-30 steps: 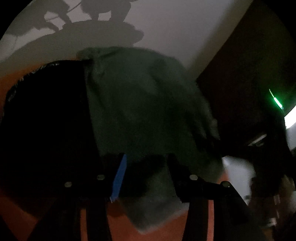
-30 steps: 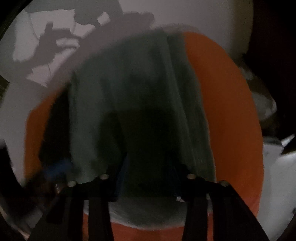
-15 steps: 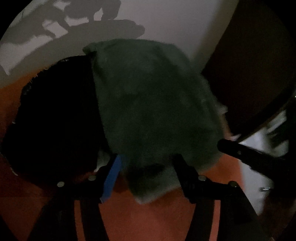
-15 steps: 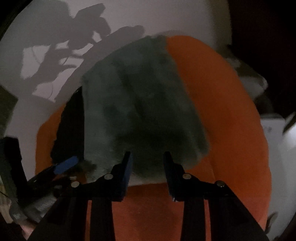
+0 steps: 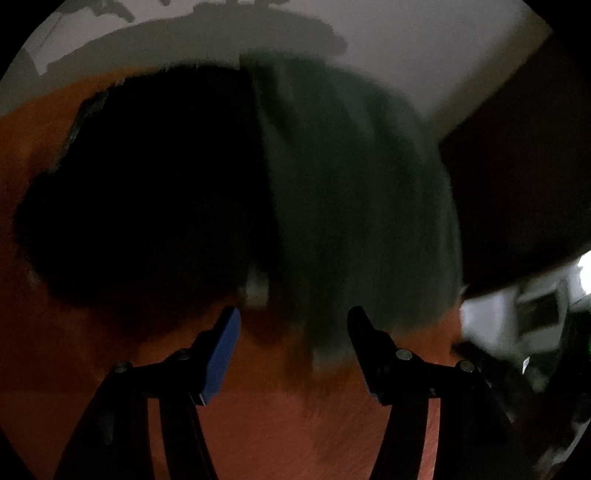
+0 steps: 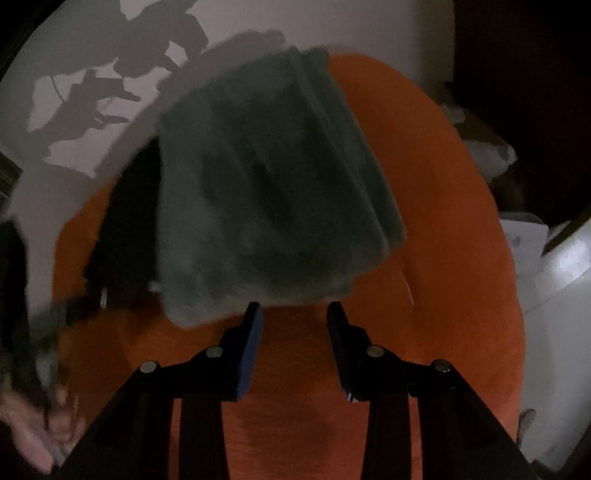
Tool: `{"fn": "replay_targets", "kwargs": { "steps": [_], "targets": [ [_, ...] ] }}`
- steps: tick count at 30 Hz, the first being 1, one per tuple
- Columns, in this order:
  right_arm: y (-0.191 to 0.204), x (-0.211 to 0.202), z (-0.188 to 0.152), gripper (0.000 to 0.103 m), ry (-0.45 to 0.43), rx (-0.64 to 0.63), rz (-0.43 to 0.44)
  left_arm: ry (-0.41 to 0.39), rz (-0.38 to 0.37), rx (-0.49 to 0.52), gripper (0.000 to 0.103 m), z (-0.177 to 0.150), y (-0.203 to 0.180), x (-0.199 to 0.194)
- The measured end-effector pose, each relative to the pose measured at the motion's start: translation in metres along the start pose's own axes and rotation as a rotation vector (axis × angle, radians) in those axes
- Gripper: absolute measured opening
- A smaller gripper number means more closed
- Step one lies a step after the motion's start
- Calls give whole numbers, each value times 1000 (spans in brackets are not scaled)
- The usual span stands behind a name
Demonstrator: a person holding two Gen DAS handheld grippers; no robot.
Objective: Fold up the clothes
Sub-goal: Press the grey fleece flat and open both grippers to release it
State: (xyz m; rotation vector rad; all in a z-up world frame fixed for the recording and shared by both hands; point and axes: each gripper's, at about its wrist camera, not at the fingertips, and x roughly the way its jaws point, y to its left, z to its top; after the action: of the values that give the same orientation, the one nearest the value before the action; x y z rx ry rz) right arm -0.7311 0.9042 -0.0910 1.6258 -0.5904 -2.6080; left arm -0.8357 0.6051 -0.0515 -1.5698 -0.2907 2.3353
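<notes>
Your green cloth (image 6: 266, 184) lies folded on the orange cushion (image 6: 443, 240), which serves as the landmark here. It sits toward the cushion's far side, its far edge reaching the cushion's rim by the pale wall (image 6: 369, 26). A black garment (image 5: 147, 192) lies on the cushion too, touching the cloth along its left edge.

Your left gripper (image 5: 293, 319) stands with its jaws wide apart over the cushion's near part, just short of the cloth's near edge; nothing is between its pads. The picture is blurred there, so you cannot tell whether the right fingertip touches the fabric.

Your right gripper (image 6: 294, 310) has its jaws set narrower but apart, with bare orange cushion showing between them. Its tips reach just to the cloth's near edge and hold nothing.

A hand (image 6: 40, 435) shows blurred at the cushion's near left side.
</notes>
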Motion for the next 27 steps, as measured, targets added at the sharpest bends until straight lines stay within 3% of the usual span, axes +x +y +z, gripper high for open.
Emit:
{"fn": "replay_targets", "kwargs": {
  "steps": [2, 4, 7, 8, 9, 10, 11, 12, 13, 16, 18, 21, 24, 27],
  "targets": [
    [8, -4, 9, 35, -38, -22, 12, -62, 4, -8, 62, 51, 6, 14],
    [30, 4, 20, 35, -64, -50, 33, -70, -17, -57, 62, 103, 19, 35],
    [75, 19, 4, 35, -106, -105, 33, -69, -83, -94, 62, 172, 17, 75],
    [90, 28, -1, 35, -116, -137, 5, -64, -69, -73, 62, 192, 17, 86],
    [102, 36, -4, 35, -123, -166, -20, -56, -44, -49, 61, 198, 17, 103],
    [115, 46, -9, 35, -133, -199, -55, -36, -25, -21, 52, 199, 12, 119],
    [128, 57, -13, 35, -138, -232, -96, -2, -32, 14, 41, 193, 20, 122],
    [138, 68, -16, 35, -136, -262, -144, 12, -32, 50, 18, 191, 25, 126],
    [144, 77, -18, 35, -137, -286, -183, 19, -28, 86, 13, 191, 29, 132],
    [162, 89, -26, 27, -159, -364, -292, 22, -26, 153, 11, 190, 45, 136],
    [171, 87, -33, 17, -173, -427, -345, 39, -59, 131, 11, 197, 54, 142],
    [169, 83, -46, 15, -153, -528, -384, 76, -109, 98, 15, 201, 64, 133],
    [170, 72, -42, 15, -133, -522, -342, 77, -104, 152, 20, 196, 62, 118],
    [171, 57, -38, 15, -128, -475, -270, 70, -69, 189, 34, 194, 55, 122]
  ]
}}
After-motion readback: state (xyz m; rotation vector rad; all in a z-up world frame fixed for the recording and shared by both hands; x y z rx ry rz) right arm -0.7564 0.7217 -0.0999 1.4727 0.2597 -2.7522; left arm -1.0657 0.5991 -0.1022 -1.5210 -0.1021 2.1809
